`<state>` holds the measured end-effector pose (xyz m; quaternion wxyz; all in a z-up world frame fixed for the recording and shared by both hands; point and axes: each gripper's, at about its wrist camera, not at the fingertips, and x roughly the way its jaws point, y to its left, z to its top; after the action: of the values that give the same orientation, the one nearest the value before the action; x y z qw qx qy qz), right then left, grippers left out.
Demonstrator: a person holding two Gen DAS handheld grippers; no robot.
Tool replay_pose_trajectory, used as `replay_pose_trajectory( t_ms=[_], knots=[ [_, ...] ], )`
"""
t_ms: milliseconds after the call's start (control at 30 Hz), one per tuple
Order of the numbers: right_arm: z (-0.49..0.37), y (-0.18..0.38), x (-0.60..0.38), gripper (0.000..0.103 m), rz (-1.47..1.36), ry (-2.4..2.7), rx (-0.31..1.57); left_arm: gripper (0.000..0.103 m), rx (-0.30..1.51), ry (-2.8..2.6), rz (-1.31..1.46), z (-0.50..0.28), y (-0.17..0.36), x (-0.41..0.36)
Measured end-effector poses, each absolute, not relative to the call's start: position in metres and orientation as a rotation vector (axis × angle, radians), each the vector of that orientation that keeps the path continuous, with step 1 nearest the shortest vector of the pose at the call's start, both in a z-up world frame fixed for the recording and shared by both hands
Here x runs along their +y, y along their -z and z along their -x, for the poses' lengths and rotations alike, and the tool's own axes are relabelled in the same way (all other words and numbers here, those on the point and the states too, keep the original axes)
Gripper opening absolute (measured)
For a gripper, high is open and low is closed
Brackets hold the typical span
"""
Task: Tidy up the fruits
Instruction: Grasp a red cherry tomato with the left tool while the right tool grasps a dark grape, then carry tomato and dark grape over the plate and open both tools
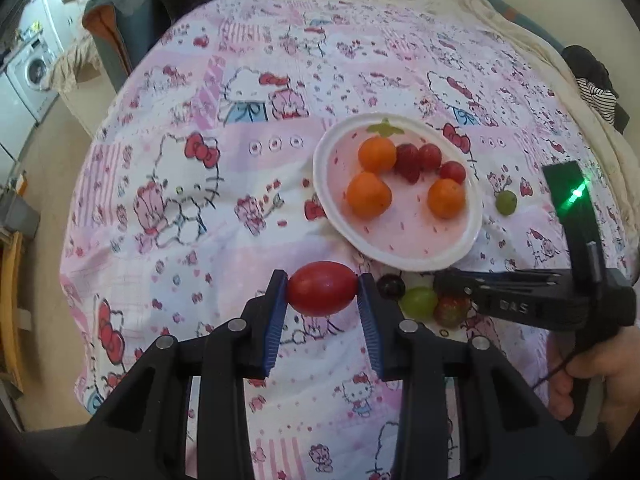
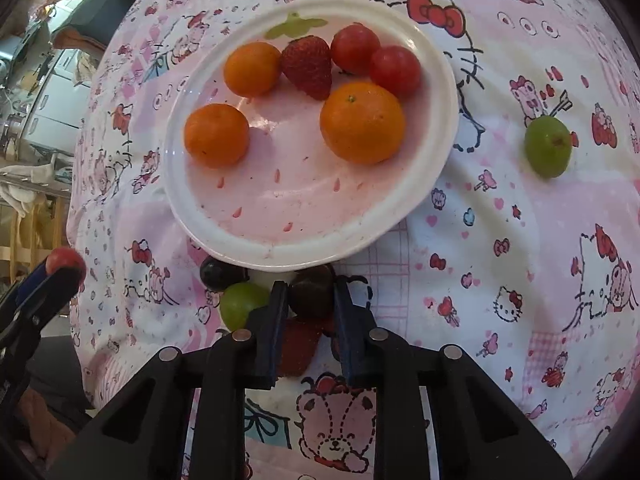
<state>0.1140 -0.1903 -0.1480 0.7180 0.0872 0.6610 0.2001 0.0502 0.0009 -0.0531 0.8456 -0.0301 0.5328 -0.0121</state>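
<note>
My left gripper (image 1: 322, 294) is shut on a red cherry tomato (image 1: 322, 289) and holds it above the cloth, short of the white plate (image 1: 472, 224). The plate (image 2: 432, 80) holds three oranges (image 2: 362, 122), a strawberry (image 2: 308, 66) and two red tomatoes (image 2: 394, 70). My right gripper (image 2: 311, 296) is shut on a dark grape (image 2: 311, 294) at the plate's near rim. Beside it lie a green grape (image 2: 240, 304), another dark grape (image 2: 218, 274) and a strawberry (image 2: 298, 346) under the fingers. A lone green grape (image 2: 547, 146) lies right of the plate.
A Hello Kitty cloth (image 1: 180, 200) covers the table. A chair (image 1: 116, 20) stands at the far left edge, with a washing machine (image 1: 32, 72) beyond it. Dark and striped clothing (image 1: 596, 84) lies at the far right.
</note>
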Motion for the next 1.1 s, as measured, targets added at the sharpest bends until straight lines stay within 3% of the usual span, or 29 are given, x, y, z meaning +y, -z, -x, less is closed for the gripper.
replay_pose_trajectory(
  t_ms=[667, 1100],
  knots=[
    [-0.1, 0.118, -0.261, 0.023, -0.337, -0.298, 1.348, 0.031, 0.971, -0.157, 0.123, -0.056, 0.048, 0.042],
    [-0.145, 0.037, -0.278, 0.023, -0.341, -0.266, 1.01, 0.031, 0.835, -0.106, 0.084, -0.088, -0.007, 0.046]
  ],
)
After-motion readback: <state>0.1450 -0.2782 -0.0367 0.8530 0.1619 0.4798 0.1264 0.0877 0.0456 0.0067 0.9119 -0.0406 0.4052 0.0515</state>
